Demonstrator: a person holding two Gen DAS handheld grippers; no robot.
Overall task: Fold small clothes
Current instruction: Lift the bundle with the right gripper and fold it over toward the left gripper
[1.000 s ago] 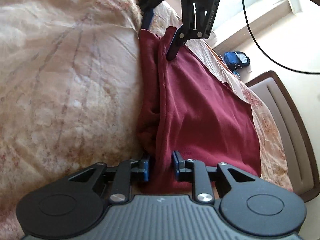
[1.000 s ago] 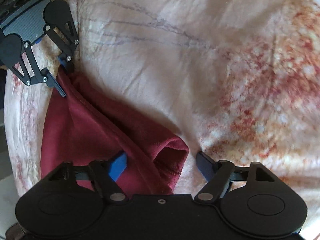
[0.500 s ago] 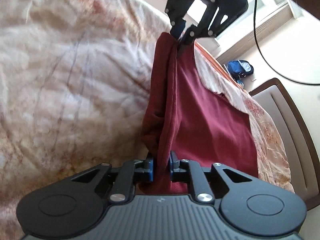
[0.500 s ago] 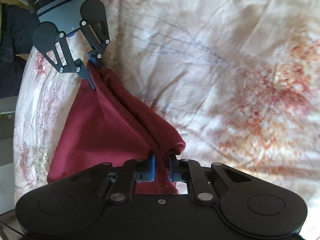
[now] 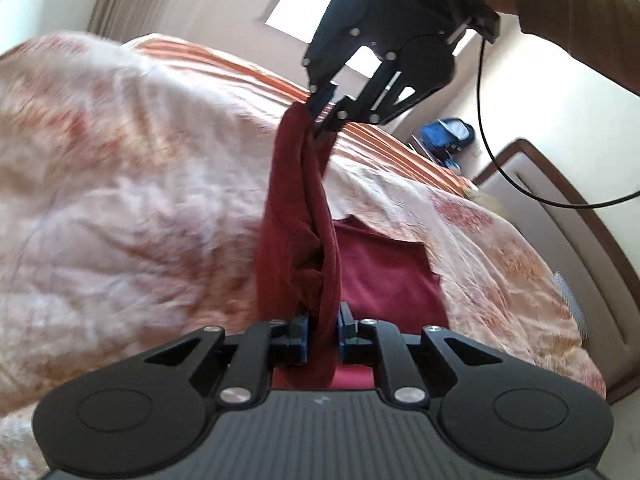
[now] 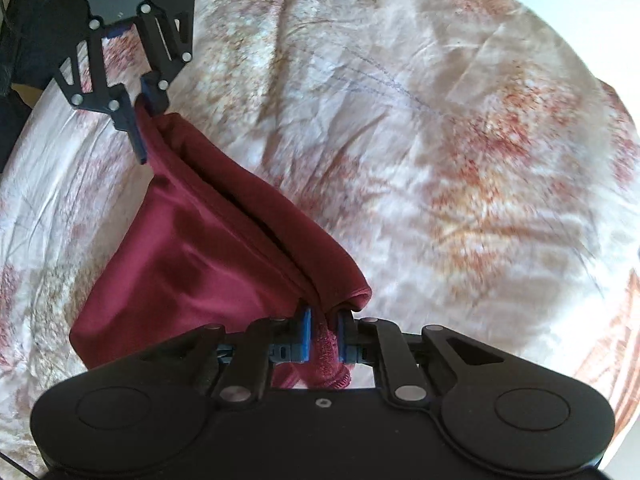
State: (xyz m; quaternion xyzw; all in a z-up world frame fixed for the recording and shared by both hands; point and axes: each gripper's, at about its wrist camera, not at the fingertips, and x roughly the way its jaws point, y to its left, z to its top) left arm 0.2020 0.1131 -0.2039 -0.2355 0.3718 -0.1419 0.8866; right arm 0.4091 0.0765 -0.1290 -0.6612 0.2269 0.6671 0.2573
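Observation:
A dark red garment (image 5: 296,216) hangs stretched between my two grippers above a bed; its lower part droops onto the bedspread (image 6: 192,248). My left gripper (image 5: 323,330) is shut on one end of its bunched edge. My right gripper (image 6: 323,334) is shut on the other end. In the left wrist view the right gripper (image 5: 320,120) is high at the far end of the cloth. In the right wrist view the left gripper (image 6: 140,116) is at the upper left, clamping the cloth.
A cream and rust patterned bedspread (image 6: 440,140) covers the bed under the garment. A brown-framed padded headboard (image 5: 560,216) is at the right in the left wrist view. A blue bag (image 5: 448,136) lies beyond the bed. A black cable (image 5: 520,184) hangs from the right gripper.
The right gripper closed on the garment's edge. Both grippers then rose, lifting the pinched edge off the bed so the cloth now hangs between them.

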